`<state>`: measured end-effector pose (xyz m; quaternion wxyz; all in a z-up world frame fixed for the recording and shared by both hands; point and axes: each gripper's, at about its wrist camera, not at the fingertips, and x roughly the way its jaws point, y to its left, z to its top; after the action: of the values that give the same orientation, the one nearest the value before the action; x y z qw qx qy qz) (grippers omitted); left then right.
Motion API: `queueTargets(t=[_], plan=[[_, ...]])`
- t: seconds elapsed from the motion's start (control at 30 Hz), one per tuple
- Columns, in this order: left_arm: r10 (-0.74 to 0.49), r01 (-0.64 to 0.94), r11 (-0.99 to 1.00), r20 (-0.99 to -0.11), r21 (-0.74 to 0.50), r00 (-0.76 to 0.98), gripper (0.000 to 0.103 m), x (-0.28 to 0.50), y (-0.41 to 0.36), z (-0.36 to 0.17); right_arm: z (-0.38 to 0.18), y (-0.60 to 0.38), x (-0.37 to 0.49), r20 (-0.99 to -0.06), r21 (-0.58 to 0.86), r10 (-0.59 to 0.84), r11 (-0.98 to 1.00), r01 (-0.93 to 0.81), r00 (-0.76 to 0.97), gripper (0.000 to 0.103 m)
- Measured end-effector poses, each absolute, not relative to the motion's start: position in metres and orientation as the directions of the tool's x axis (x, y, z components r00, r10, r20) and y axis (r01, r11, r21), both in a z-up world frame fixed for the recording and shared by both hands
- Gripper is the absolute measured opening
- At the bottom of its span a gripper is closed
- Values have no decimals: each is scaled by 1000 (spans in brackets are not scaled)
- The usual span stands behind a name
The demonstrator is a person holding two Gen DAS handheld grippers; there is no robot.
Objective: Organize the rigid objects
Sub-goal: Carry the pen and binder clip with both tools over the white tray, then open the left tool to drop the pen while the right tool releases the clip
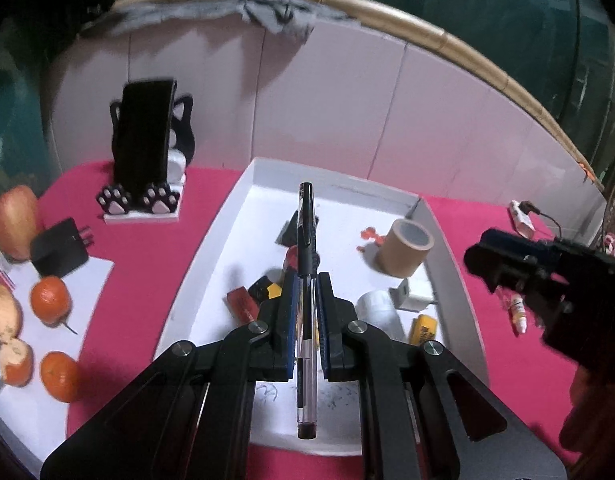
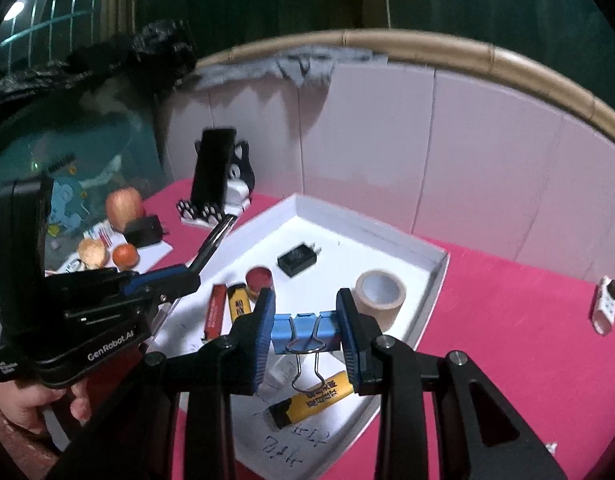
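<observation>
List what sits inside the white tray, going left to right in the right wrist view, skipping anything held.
Red stick → yellow lighter → red cap → black charger → tape roll.

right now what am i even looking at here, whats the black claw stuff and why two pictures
The black claws are hand-held grippers, one in each of a person's hands, each with a camera looking along its fingers. The left gripper is seen from its own camera, shut on a pen. The other picture is from the right gripper, shut on a blue binder clip. Below them a white tray on a pink cloth holds a tape roll, a charger and small items.
</observation>
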<state>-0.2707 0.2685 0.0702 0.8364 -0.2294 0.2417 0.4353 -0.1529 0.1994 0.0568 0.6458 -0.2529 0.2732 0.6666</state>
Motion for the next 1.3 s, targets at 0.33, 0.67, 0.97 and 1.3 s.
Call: queueTargets(t=[0.33,0.67,0.97,1.3], plan=[[598,-845,513,-642,-152,479,8,-253,286,55,25,219,-151,-736,54,676,-1,-999,-40,31],[617,-861,499,-660,-92,428,8,-236,287,47,13,224,-152,-747,52,663,-5,-999,-42,32],[727,-927,369,-602,-64,331,94,-262,281,62,21,206,-173,-692,-40,722,-41,-998,-2,90],[778,-955,285,-561,-88,284,103,-286,260,75,35,181,-189,-629,-137,776,-49,-989,49,103]])
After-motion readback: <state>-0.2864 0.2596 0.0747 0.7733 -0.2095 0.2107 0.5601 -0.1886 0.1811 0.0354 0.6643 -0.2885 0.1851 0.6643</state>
